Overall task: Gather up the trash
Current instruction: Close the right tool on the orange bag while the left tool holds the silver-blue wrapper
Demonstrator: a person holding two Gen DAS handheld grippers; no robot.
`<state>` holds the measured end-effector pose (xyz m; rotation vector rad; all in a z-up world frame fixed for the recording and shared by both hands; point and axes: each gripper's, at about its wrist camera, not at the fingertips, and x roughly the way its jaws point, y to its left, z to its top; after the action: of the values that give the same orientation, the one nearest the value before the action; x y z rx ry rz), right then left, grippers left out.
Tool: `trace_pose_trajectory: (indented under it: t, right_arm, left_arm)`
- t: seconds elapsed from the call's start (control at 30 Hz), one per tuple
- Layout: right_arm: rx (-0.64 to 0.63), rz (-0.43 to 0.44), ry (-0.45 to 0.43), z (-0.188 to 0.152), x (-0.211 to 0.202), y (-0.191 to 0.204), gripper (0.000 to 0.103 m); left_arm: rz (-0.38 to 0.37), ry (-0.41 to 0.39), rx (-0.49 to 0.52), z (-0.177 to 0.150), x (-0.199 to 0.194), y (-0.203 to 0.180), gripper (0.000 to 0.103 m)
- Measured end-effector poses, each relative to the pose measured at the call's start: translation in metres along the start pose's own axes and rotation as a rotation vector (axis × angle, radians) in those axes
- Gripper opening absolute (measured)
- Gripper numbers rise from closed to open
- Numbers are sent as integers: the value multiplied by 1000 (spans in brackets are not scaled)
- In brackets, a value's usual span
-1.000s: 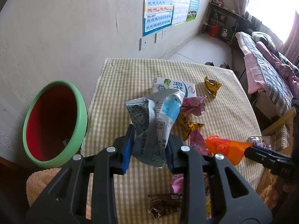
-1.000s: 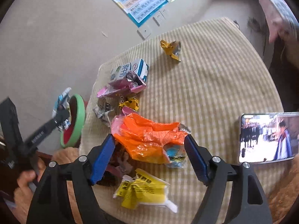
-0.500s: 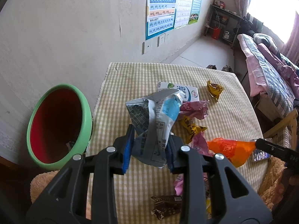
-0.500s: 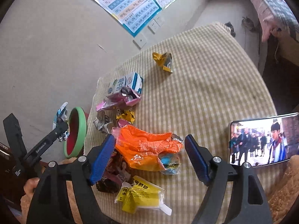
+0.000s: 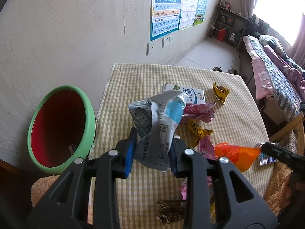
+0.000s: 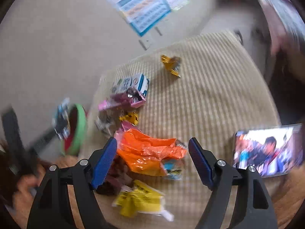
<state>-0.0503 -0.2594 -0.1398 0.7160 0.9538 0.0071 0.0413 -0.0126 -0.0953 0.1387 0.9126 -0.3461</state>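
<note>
My left gripper (image 5: 151, 150) is shut on a crumpled grey and blue wrapper (image 5: 160, 122), held above the checked table (image 5: 137, 80). The green bin with a red inside (image 5: 57, 127) stands to its left, off the table's edge. My right gripper (image 6: 152, 158) is open, its fingers on either side of an orange wrapper (image 6: 146, 154) on the table. The orange wrapper also shows in the left wrist view (image 5: 234, 154), with the right gripper's finger at its right end. The right wrist view is blurred.
On the table lie a milk carton (image 5: 192, 95), a pink wrapper (image 5: 198, 111), yellow wrappers (image 5: 220, 91), a yellow packet (image 6: 139, 202), a dark wrapper (image 5: 169, 210) and a lit phone (image 6: 266, 150). A wall runs on the left; a bed (image 5: 272, 72) is at right.
My left gripper has risen and drawn back with the wrapper. My right gripper has moved closer over the orange wrapper, still open; its view is now blurred.
</note>
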Motion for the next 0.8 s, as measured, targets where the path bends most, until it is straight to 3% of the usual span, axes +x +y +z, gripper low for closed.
trace_pose_trajectory:
  t: [0.07, 0.27, 0.33, 0.43, 0.5, 0.6, 0.63, 0.8]
  right_arm:
    - [67, 16, 14, 1, 1, -10, 75]
    - [-86, 117, -64, -1, -16, 25, 76]
    - [-186, 88, -54, -4, -14, 45, 76]
    - [-356, -64, -26, -19, -1, 67, 74]
    - [-403, -113, -13, -27, 9, 71, 66]
    - [-378, -103, 18, -32, 23, 66, 28]
    - [-366, -99, 36, -33, 28, 63, 10]
    - [-389, -88, -25, -28, 12, 73, 8]
  left_arm:
    - [-1, 3, -4, 0, 1, 1, 29]
    - [-1, 7, -2, 0, 2, 1, 29]
    - [-1, 6, -3, 0, 1, 1, 29]
    - [1, 3, -7, 0, 2, 2, 29]
    - [1, 2, -8, 0, 2, 2, 29]
    - [3, 0, -2, 0, 1, 2, 29]
    - [3, -2, -1, 1, 1, 2, 29]
    - [17, -25, -4, 3, -8, 5, 29]
